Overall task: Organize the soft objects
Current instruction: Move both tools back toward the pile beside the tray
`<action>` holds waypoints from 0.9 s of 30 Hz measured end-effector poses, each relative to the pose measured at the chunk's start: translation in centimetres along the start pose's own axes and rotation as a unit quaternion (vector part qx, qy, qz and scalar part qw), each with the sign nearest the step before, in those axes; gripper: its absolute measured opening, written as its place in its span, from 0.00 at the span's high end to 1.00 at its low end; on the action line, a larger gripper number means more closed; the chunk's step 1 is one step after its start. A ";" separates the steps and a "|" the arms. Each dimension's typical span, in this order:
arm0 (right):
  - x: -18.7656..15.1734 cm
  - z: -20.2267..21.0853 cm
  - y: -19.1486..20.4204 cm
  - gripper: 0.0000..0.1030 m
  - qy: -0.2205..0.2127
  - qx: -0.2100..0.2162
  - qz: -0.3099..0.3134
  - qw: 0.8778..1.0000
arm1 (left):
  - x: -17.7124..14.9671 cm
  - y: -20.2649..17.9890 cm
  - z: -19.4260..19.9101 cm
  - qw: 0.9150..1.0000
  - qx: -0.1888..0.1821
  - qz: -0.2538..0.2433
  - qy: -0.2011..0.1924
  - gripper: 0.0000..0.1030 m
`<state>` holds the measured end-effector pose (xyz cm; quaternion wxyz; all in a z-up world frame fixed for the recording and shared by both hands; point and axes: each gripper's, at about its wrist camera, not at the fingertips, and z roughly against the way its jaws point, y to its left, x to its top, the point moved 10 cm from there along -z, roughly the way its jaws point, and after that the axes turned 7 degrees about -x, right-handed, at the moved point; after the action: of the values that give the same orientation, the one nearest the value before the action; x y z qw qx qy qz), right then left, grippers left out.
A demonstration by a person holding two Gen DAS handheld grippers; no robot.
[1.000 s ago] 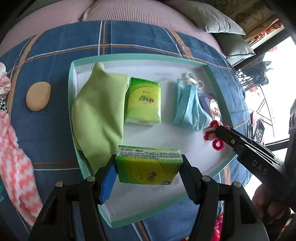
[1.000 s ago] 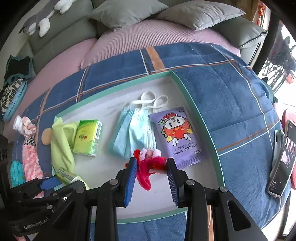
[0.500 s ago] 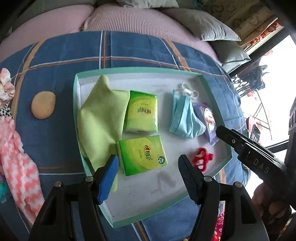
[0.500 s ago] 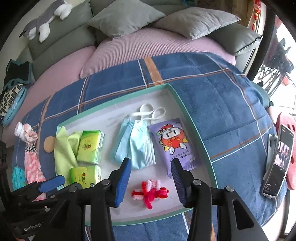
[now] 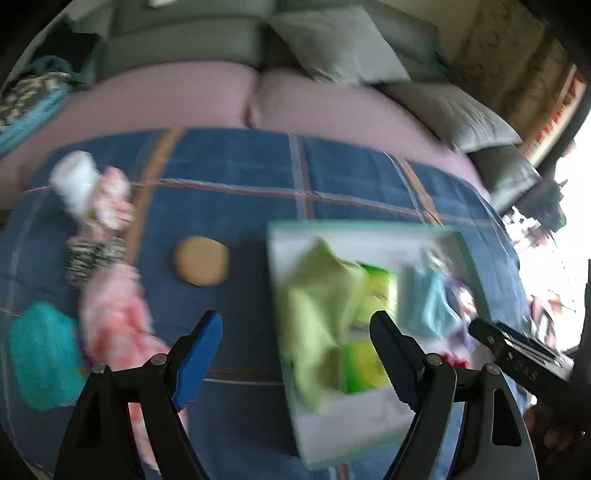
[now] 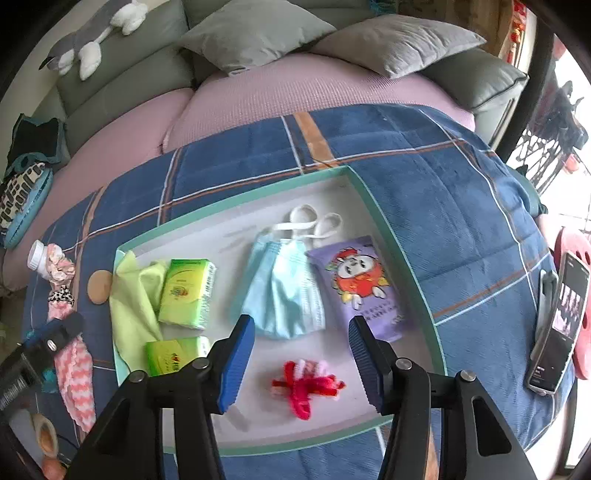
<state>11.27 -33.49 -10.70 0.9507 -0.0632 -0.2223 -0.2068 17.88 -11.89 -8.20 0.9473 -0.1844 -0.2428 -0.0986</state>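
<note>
Right wrist view: my right gripper (image 6: 301, 349) hangs over the near half of the tray (image 6: 400, 254), its jaws opening with nothing pressed between the pads. The red and pink yarn tuft (image 6: 306, 382) lies on the tray floor just below the gap, free of both fingers. Beyond the fingertips lie the pale blue face mask (image 6: 282, 291) with white ear loops and, touching its right edge, the purple baby-wipes pack (image 6: 364, 284) printed with a cartoon figure. Toward the tray's left wall a lime cloth (image 6: 135, 306) lies crumpled, with one green tissue pack (image 6: 186, 291) beside it and a second tissue pack (image 6: 173, 354) nearer me.

Left wrist view (motion-blurred): my left gripper (image 5: 295, 339) stands wide and is opening further, empty, over the blue plaid blanket (image 5: 229, 184) to the left of the tray. Ahead of it a round tan puff (image 5: 201, 260) rests on the blanket; a pink-and-white knit piece (image 5: 114, 317) and a teal fuzzy item (image 5: 40, 358) lie further left.

Materials: glossy film packs, pleated mask fabric, fuzzy yarn, soft cloth. The tray is shallow, white inside with a mint-green rim. The blanket covers a pink ribbed cushion (image 6: 295, 92) on a grey sofa with grey pillows (image 6: 255, 33).
</note>
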 end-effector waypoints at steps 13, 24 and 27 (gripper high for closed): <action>0.6 0.3 3.8 0.29 -0.023 0.005 0.039 0.999 | 1.2 7.3 2.6 0.994 0.065 0.066 -0.054 0.12; 1.1 0.2 3.8 0.00 -0.040 -0.007 0.044 0.998 | 1.4 6.3 2.4 0.995 0.055 0.053 -0.063 0.07; 1.5 0.6 3.8 0.00 -0.055 -0.011 0.044 0.997 | 1.5 6.3 2.4 0.995 0.057 0.053 -0.067 0.07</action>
<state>13.86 -30.49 -9.56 0.9446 -0.0943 -0.2689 -0.1631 19.91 -5.33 -7.43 0.9418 -0.1489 -0.3007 -0.0220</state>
